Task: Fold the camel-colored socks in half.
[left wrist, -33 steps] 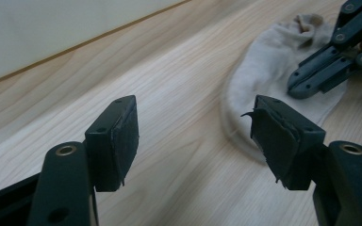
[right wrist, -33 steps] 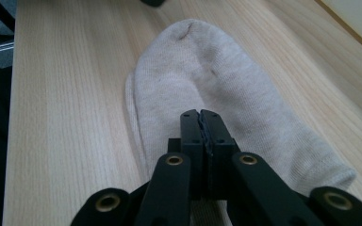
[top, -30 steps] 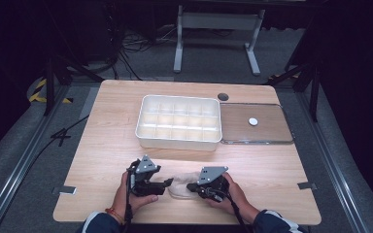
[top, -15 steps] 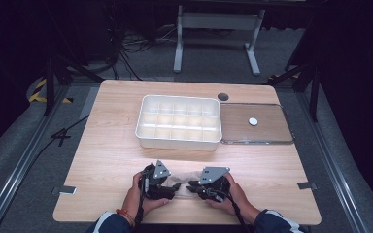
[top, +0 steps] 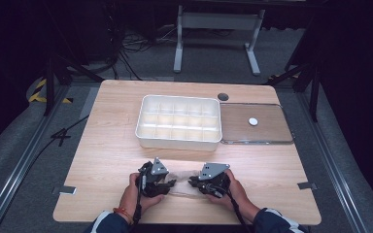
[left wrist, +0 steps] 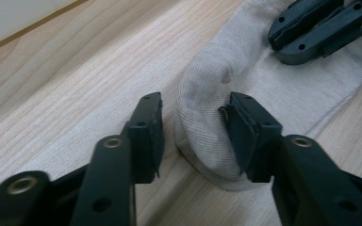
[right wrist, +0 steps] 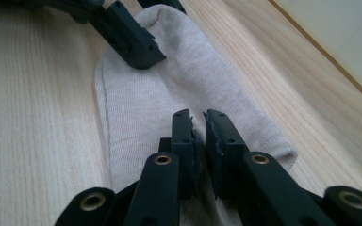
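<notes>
The limp, light sock [left wrist: 264, 84] suits edge grips: right gripper [right wrist: 201, 127] fingers pinch it, left gripper [left wrist: 193, 127] fingers have been closing around its end, not yet pressing.

One beige sock [top: 182, 182], flat on one wooden table [top: 111, 145], toward 6 o'clock. Two handheld grippers, left [top: 171, 183] at 7 o'clock, right [top: 193, 182] at 5 o'clock. One white divided tray [top: 178, 141] near centre, compartments too faint to count. One clear lid [top: 267, 133] at 3 o'clock, bearing one small white disc [top: 253, 122]. One dark round hole [top: 223, 96] at 1 o'clock.
</notes>
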`<action>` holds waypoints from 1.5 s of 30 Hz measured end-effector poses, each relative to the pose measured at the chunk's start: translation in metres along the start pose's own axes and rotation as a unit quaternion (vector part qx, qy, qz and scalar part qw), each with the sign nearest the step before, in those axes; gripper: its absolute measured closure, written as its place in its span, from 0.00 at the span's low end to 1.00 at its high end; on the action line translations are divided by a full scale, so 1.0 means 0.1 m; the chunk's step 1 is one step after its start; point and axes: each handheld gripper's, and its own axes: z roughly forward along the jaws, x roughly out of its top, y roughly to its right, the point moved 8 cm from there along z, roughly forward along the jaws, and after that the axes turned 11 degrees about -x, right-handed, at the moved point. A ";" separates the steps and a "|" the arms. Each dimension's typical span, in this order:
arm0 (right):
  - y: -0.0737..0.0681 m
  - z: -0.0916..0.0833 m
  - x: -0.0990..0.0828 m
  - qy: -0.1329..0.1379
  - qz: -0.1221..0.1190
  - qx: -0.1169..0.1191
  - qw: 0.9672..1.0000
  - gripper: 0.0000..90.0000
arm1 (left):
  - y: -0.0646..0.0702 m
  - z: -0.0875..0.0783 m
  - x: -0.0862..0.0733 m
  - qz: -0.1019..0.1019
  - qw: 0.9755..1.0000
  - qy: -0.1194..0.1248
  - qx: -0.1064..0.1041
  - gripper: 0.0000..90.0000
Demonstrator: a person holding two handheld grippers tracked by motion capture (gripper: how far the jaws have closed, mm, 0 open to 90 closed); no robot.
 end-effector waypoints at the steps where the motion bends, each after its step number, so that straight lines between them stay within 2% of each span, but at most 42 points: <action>1: 0.00 0.02 0.01 -0.003 0.000 -0.001 1.000 0.91 | 0.00 -0.01 0.00 0.002 1.000 -0.001 -0.003 0.73; 5: 0.02 0.08 0.06 -0.005 -0.002 -0.005 1.000 0.92 | 0.01 -0.01 -0.01 -0.001 1.000 -0.004 -0.012 0.84; 7: 0.03 0.09 0.07 -0.007 -0.002 -0.004 1.000 0.92 | 0.01 -0.02 -0.01 -0.004 1.000 -0.003 -0.016 0.86; 8: 0.03 0.09 0.08 -0.007 -0.001 -0.003 1.000 0.92 | 0.01 -0.02 -0.01 -0.002 1.000 -0.001 -0.014 0.88; 9: 0.04 0.11 0.09 -0.008 0.000 -0.004 1.000 0.92 | 0.03 -0.03 0.01 0.008 1.000 0.000 -0.007 0.90; 12: 0.04 0.12 0.10 -0.008 0.000 -0.005 1.000 0.92 | 0.05 -0.06 0.06 0.016 1.000 0.011 -0.003 0.90; 14: 0.05 0.13 0.11 -0.006 0.000 -0.005 1.000 0.92 | 0.08 -0.10 0.11 0.014 0.999 0.032 -0.014 0.91; 17: 0.05 0.13 0.11 -0.009 0.002 -0.006 1.000 0.92 | 0.10 -0.13 0.16 0.023 0.999 0.045 -0.020 0.90; 22: 0.05 0.14 0.12 -0.012 0.000 -0.004 1.000 0.93 | 0.15 -0.14 0.22 0.027 0.997 0.061 -0.038 0.90; 25: 0.05 0.16 0.14 -0.017 -0.007 -0.003 1.000 0.93 | 0.22 -0.12 0.28 0.028 0.995 0.076 -0.054 0.90; 27: 0.05 0.17 0.16 -0.021 -0.015 -0.004 1.000 0.93 | 0.22 -0.12 0.29 0.035 0.995 0.077 -0.053 0.90; 28: 0.04 0.18 0.17 -0.023 -0.018 -0.003 1.000 0.93 | 0.25 -0.11 0.32 0.034 0.994 0.084 -0.057 0.90; 31: 0.04 0.20 0.18 -0.019 -0.013 0.004 1.000 0.93 | 0.26 -0.10 0.35 0.037 0.994 0.089 -0.059 0.90; 35: 0.04 0.24 0.21 -0.015 -0.012 0.002 1.000 0.93 | 0.24 -0.09 0.38 0.034 0.994 0.091 -0.055 0.90; 36: 0.04 0.25 0.22 -0.014 -0.012 0.003 1.000 0.93 | 0.22 -0.10 0.38 0.040 0.995 0.082 -0.046 0.90; 37: 0.04 0.25 0.22 -0.013 -0.008 0.003 1.000 0.93 | 0.22 -0.10 0.38 0.040 0.995 0.082 -0.046 0.90; 38: 0.04 0.26 0.22 -0.010 -0.003 0.005 1.000 0.92 | 0.21 -0.11 0.38 0.030 0.995 0.084 -0.040 0.90; 39: 0.05 0.26 0.22 -0.008 0.000 0.008 1.000 0.92 | 0.19 -0.11 0.38 0.031 0.996 0.081 -0.036 0.90; 42: 0.05 0.27 0.22 -0.003 0.006 0.012 1.000 0.92 | 0.18 -0.12 0.38 0.036 0.995 0.081 -0.035 0.90; 45: 0.04 0.28 0.23 0.004 0.003 0.005 1.000 0.92 | 0.17 -0.11 0.42 0.043 0.995 0.079 -0.031 0.90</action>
